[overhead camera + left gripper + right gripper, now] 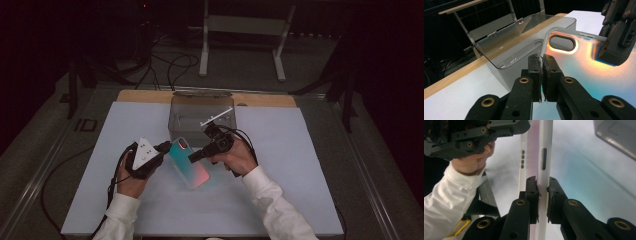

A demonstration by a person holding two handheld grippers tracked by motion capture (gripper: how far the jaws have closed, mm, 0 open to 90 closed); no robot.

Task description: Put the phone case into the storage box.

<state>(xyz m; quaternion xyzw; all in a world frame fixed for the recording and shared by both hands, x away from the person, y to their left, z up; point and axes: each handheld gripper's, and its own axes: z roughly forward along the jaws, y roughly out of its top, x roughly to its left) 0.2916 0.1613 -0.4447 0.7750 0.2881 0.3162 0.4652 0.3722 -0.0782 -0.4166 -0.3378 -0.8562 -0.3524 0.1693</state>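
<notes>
left gripper [165, 146] clamps phone case [189, 164] | right gripper [192, 157] clamps it too | clear box [200, 112] just behind

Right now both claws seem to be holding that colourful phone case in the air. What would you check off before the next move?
1. Left gripper clamped on the phone case: ok, jaws pinch its edge near the camera cutout.
2. Right gripper clamped on the case: ok, jaws close on its side rail.
3. Case lifted off the white mat: ok, held tilted between both hands.
4. Clear box ready: ok, its lid stands open.
5. Whether a phone sits inside the case: cannot tell.
</notes>
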